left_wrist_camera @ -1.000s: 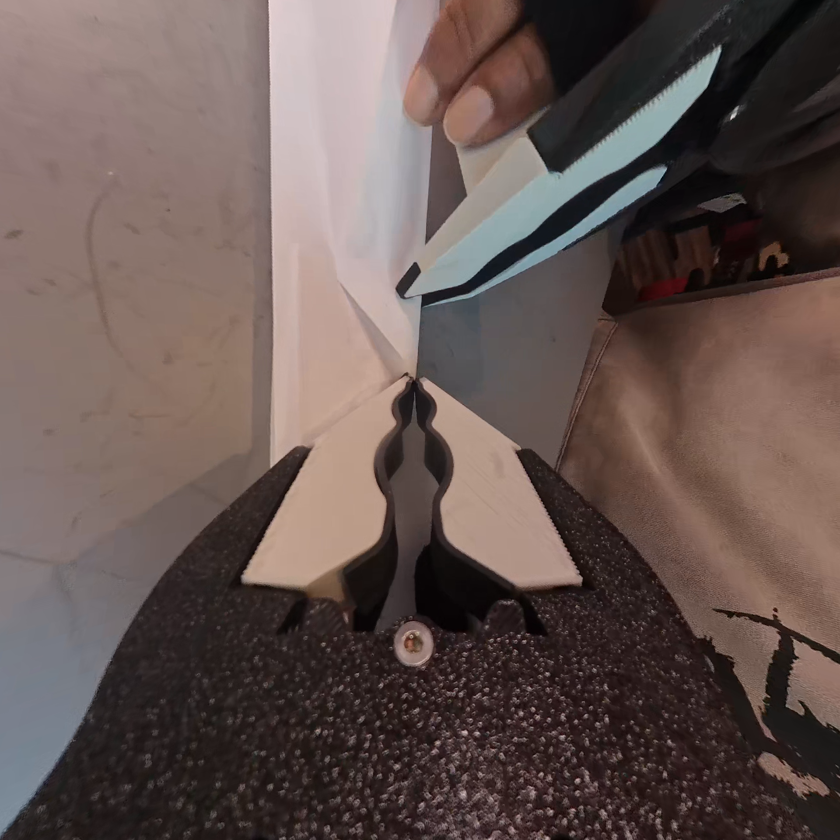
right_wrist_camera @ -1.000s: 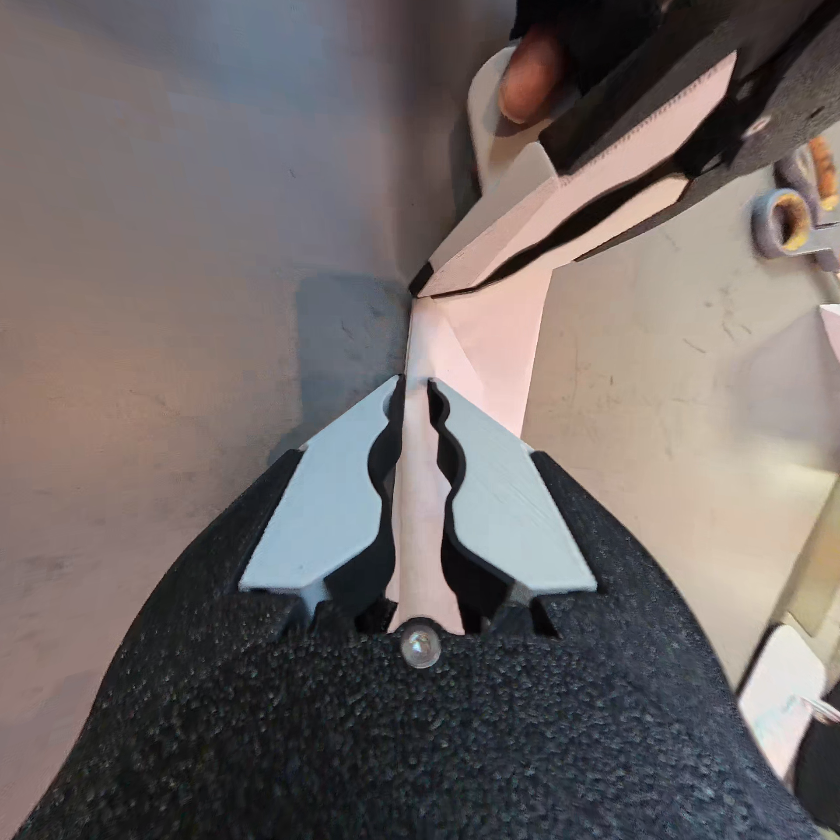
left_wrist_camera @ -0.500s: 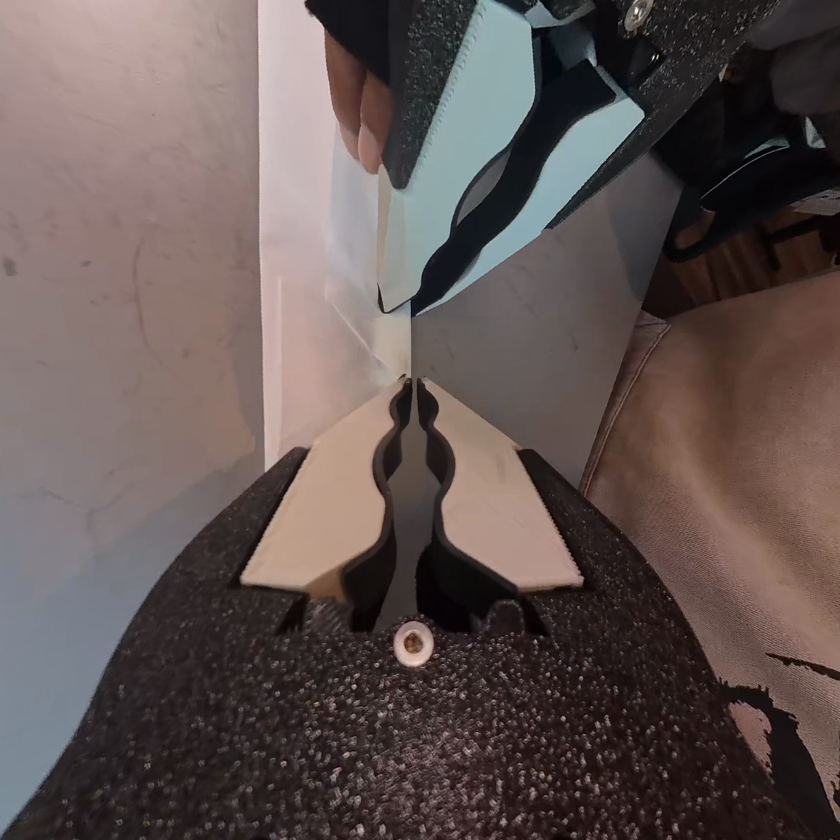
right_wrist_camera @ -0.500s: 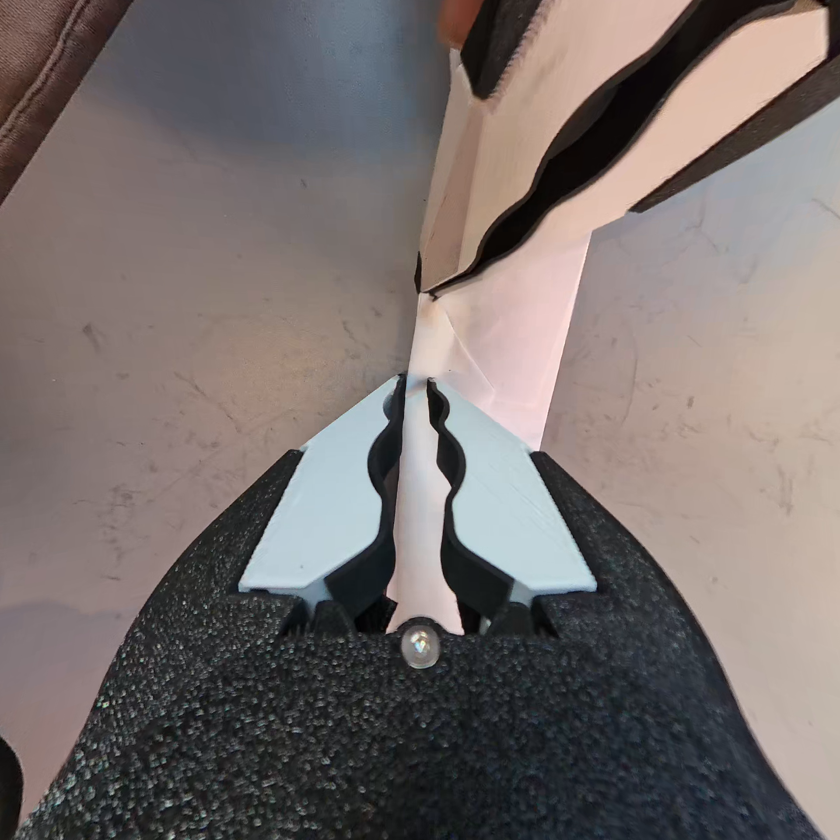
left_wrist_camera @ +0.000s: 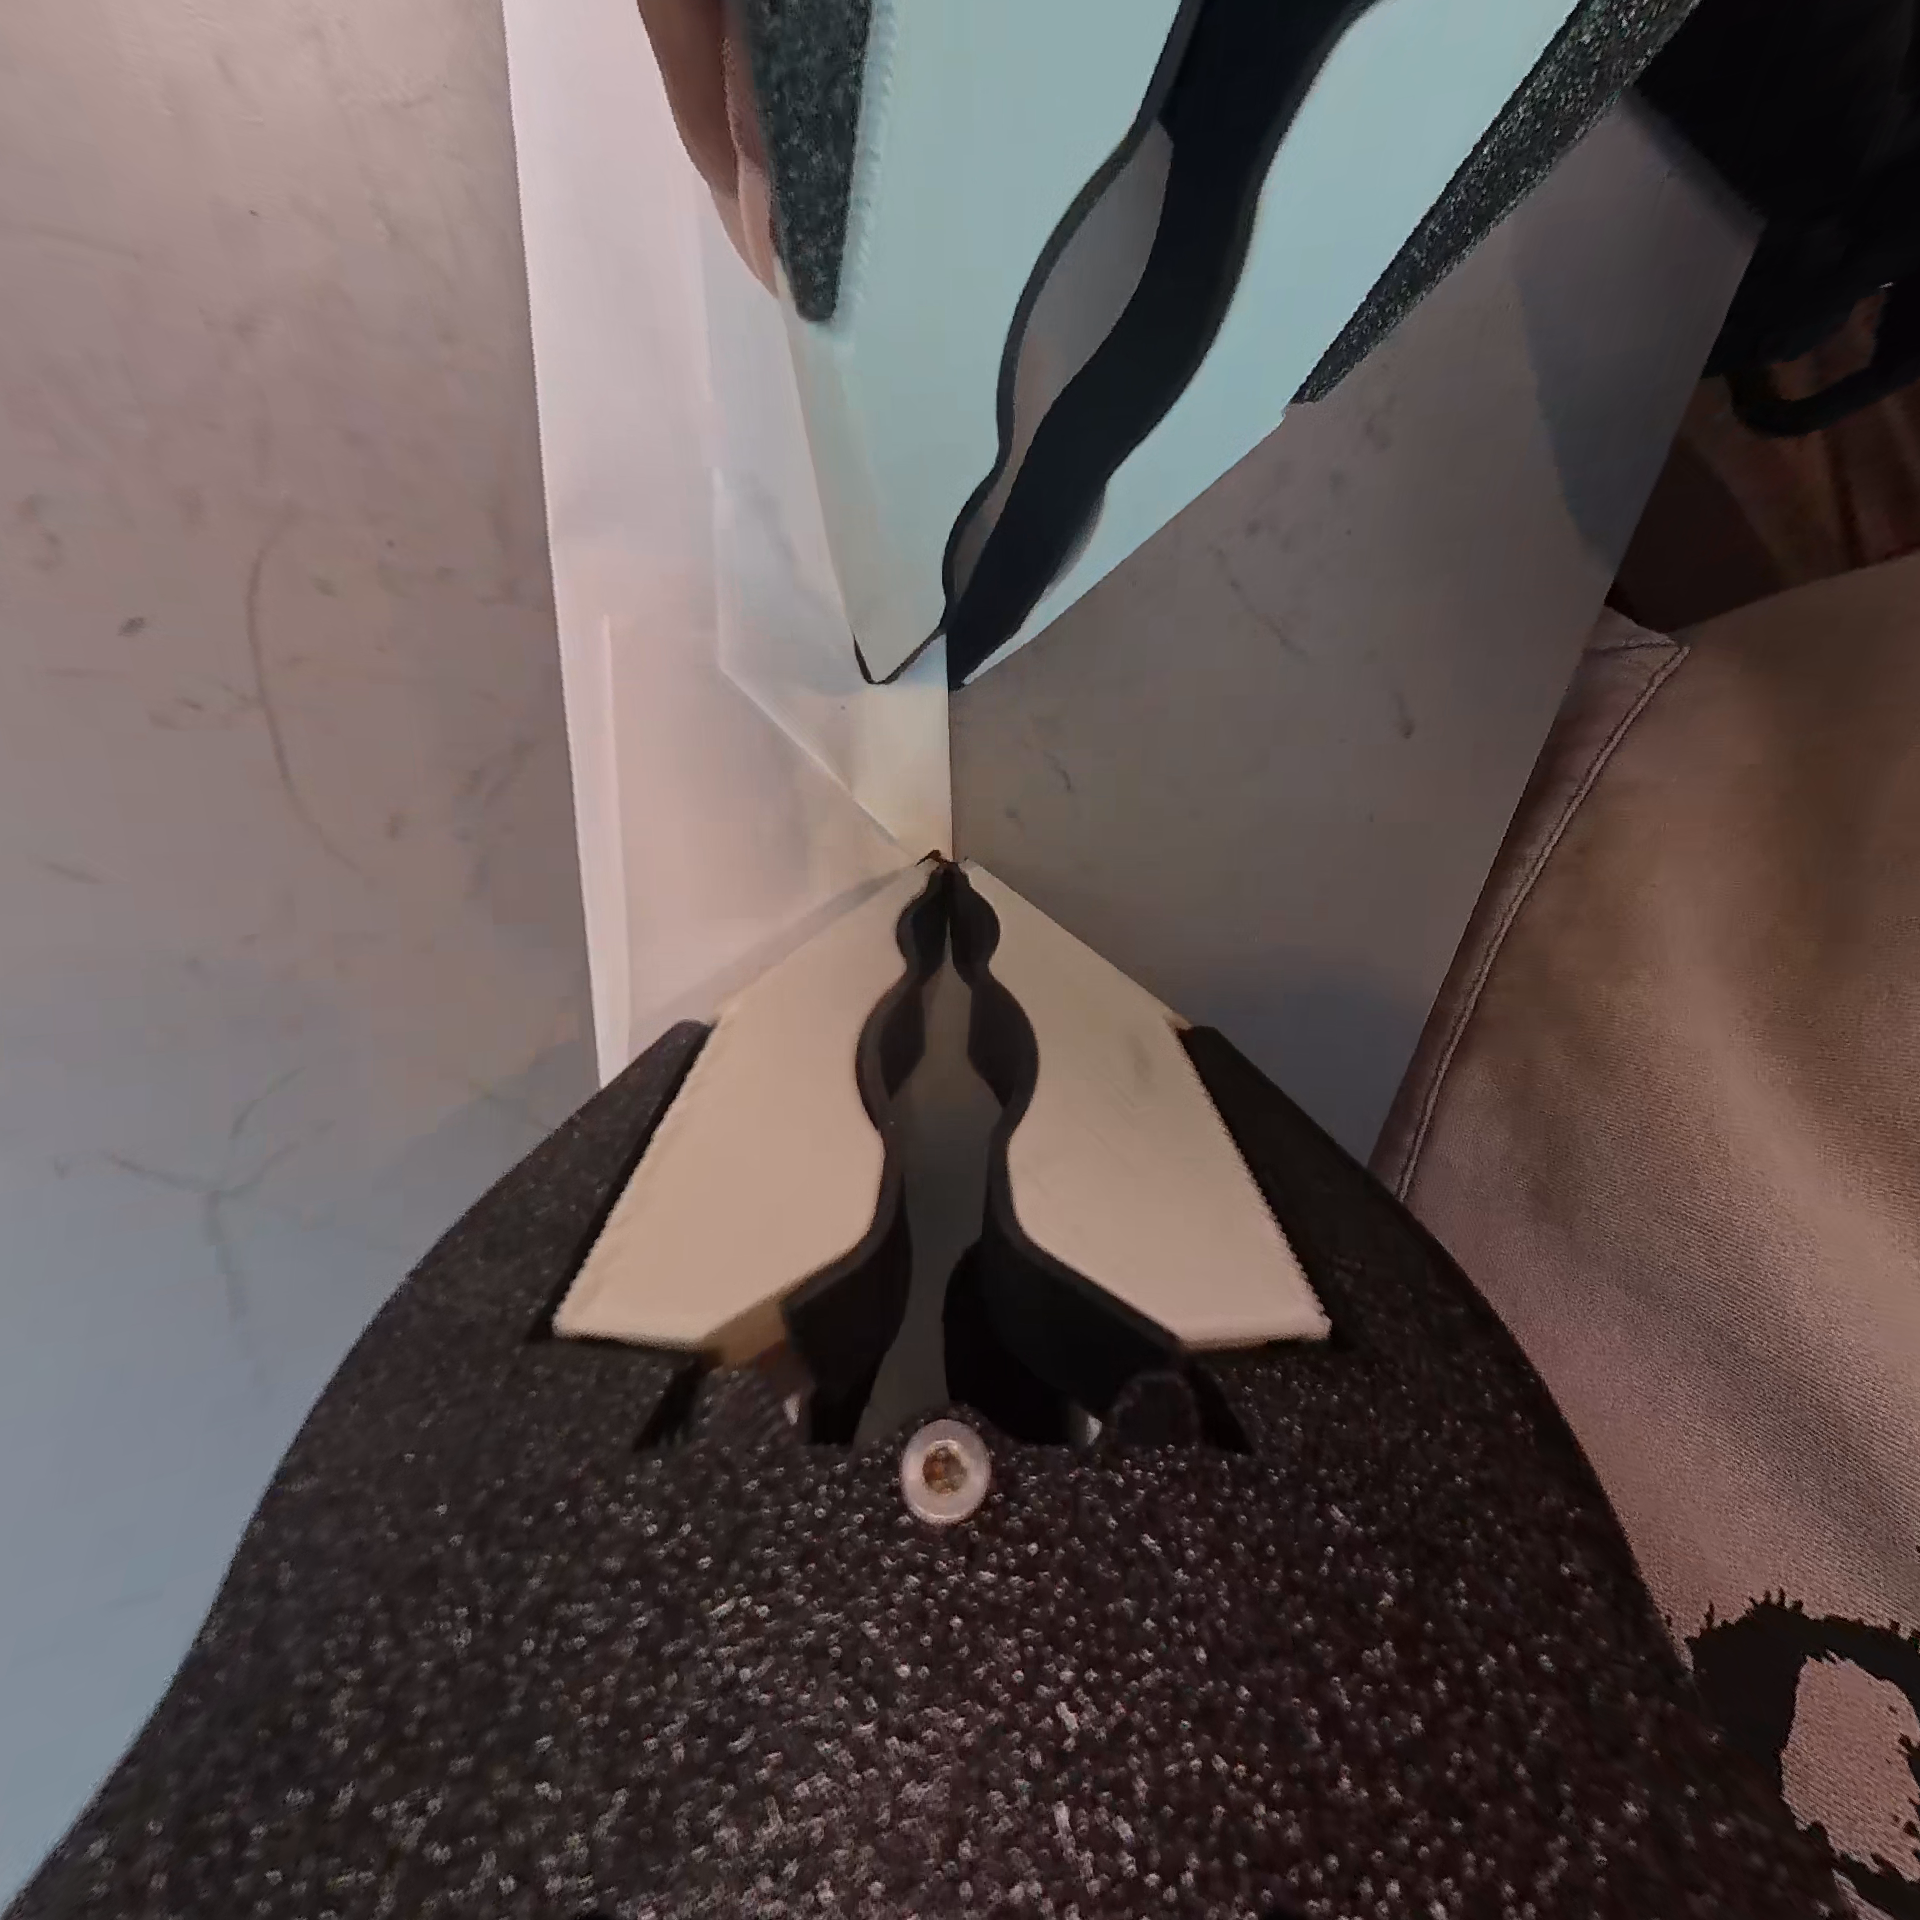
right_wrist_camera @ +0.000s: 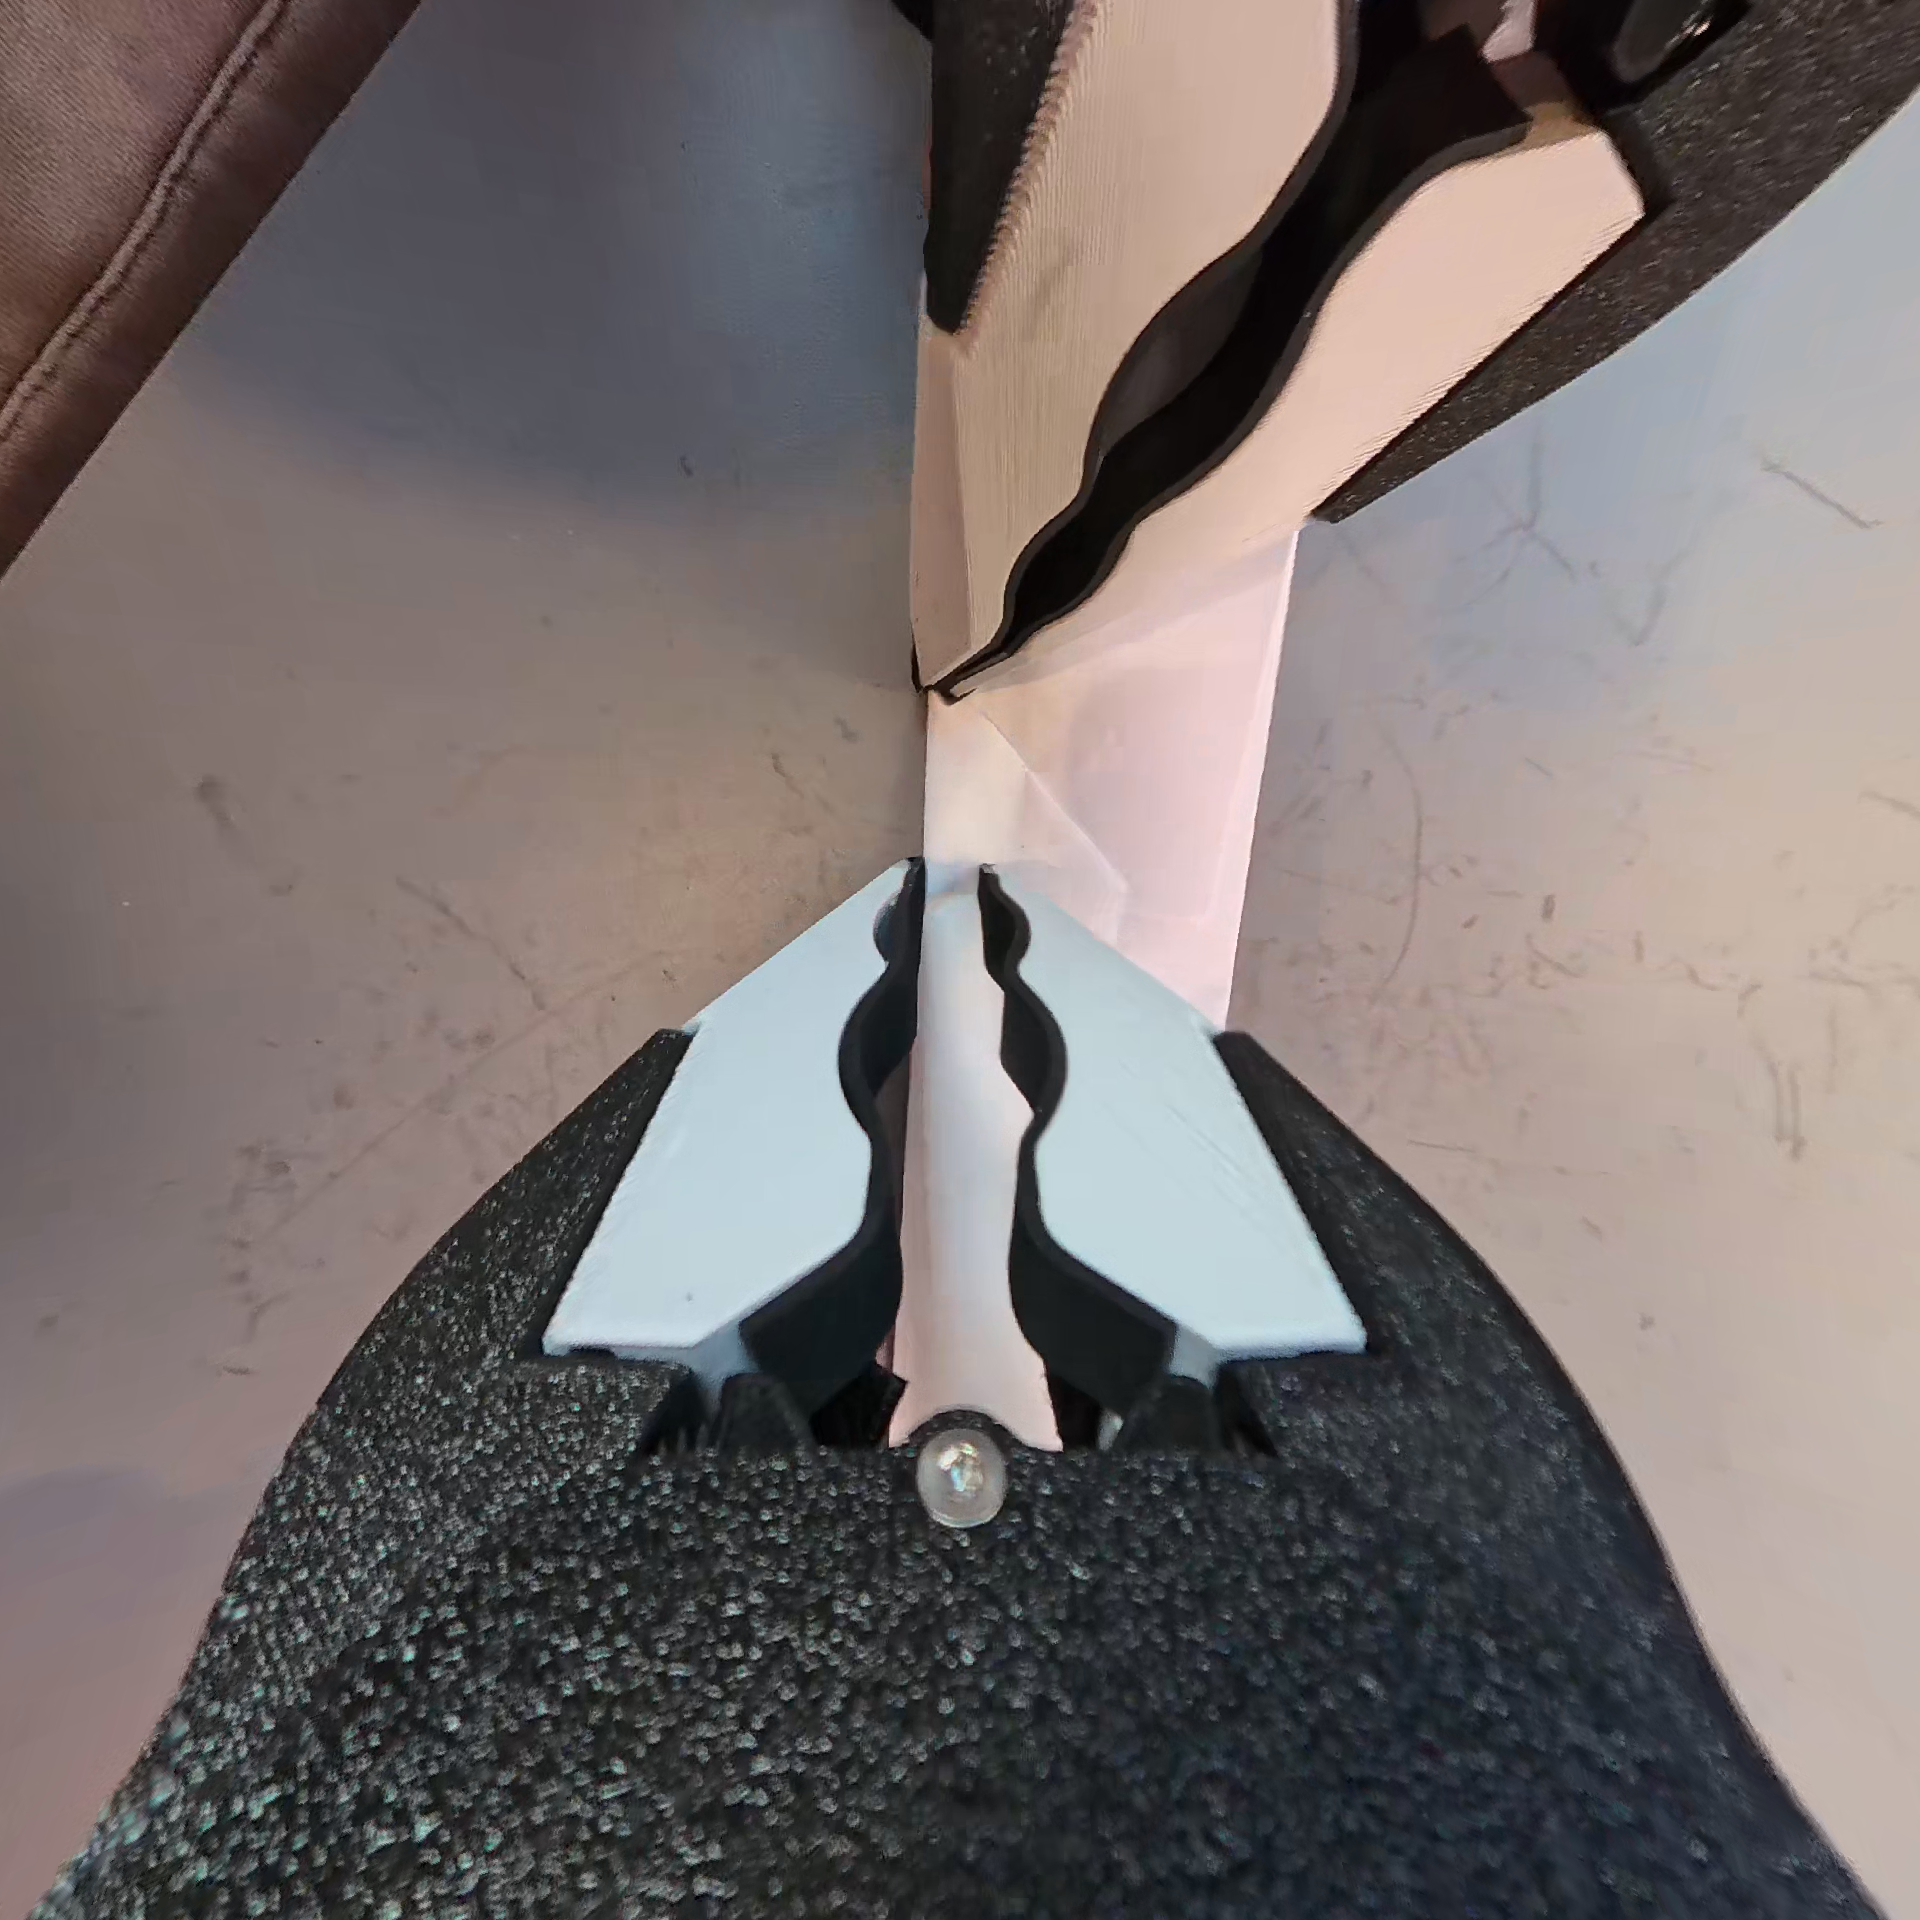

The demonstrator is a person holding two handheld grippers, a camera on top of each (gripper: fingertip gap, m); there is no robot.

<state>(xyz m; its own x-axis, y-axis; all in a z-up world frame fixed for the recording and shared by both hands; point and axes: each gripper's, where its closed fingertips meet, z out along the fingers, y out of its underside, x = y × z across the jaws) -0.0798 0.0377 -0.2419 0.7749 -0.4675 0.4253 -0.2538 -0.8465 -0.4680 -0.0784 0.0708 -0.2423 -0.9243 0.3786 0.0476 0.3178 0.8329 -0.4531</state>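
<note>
Presently both grippers pinch one folded strip of white paper (right_wrist_camera: 1132,831), held up off the grey tabletop (right_wrist_camera: 520,727).

Left gripper (left_wrist_camera: 943,868): fingers clenched, tips meeting on the paper's near fold, where creases fan out from the grip point. Right gripper (right_wrist_camera: 951,873): fingers closed down on the paper, which runs back between them toward the screw at the base; a thin gap shows at the tips, filled by the sheet.

Change noted against the views half a second and one second earlier: the two grippers have drawn closer and turned toward each other. In the left wrist view the right gripper (left_wrist_camera: 914,665) now fills the upper frame, where before it sat smaller and more side-on. The stretch of paper between the two grip points is short and creased rather than flat. Both grips match the earlier frames; neither has let go.

No task is stated. Judged from the frames, the paper is being worked between two firm holds, and the fold lines suggest bending or creasing under way.

A person's beige printed garment (left_wrist_camera: 1662,1143) lies at the right of the left wrist view.
</note>
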